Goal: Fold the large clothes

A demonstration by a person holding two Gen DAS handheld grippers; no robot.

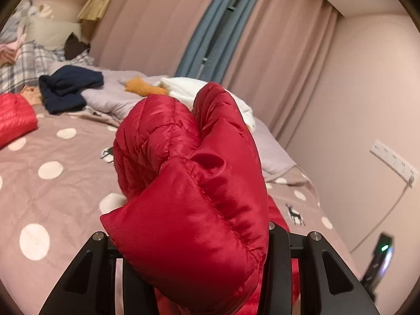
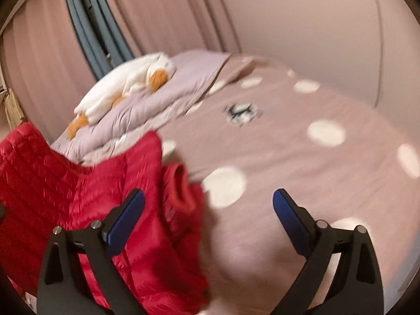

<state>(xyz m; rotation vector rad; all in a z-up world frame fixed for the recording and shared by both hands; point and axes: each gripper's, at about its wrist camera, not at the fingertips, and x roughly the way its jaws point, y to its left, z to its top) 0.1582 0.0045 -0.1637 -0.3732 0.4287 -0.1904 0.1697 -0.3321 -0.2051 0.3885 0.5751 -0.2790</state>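
Note:
A red quilted puffer jacket (image 1: 189,183) bulges up right in front of the left wrist camera. My left gripper (image 1: 194,252) is shut on a bunched, padded fold of it, and the fabric hides the fingertips. In the right wrist view the jacket (image 2: 86,189) lies spread on the bed at the lower left, with a sleeve cuff (image 2: 181,186) turned up. My right gripper (image 2: 208,194) stands wide open above the jacket's edge and the sheet. Its blue pads (image 2: 286,218) touch nothing. More red quilted fabric (image 1: 15,120) shows at the left edge.
The bed has a pink-brown sheet with white dots (image 2: 302,162). At its far side lie a lilac duvet (image 2: 157,99), a white and orange plush toy (image 2: 126,84) and a navy garment (image 1: 68,89). Curtains (image 1: 147,21) and a wall with a socket and cable (image 1: 393,162) close in behind.

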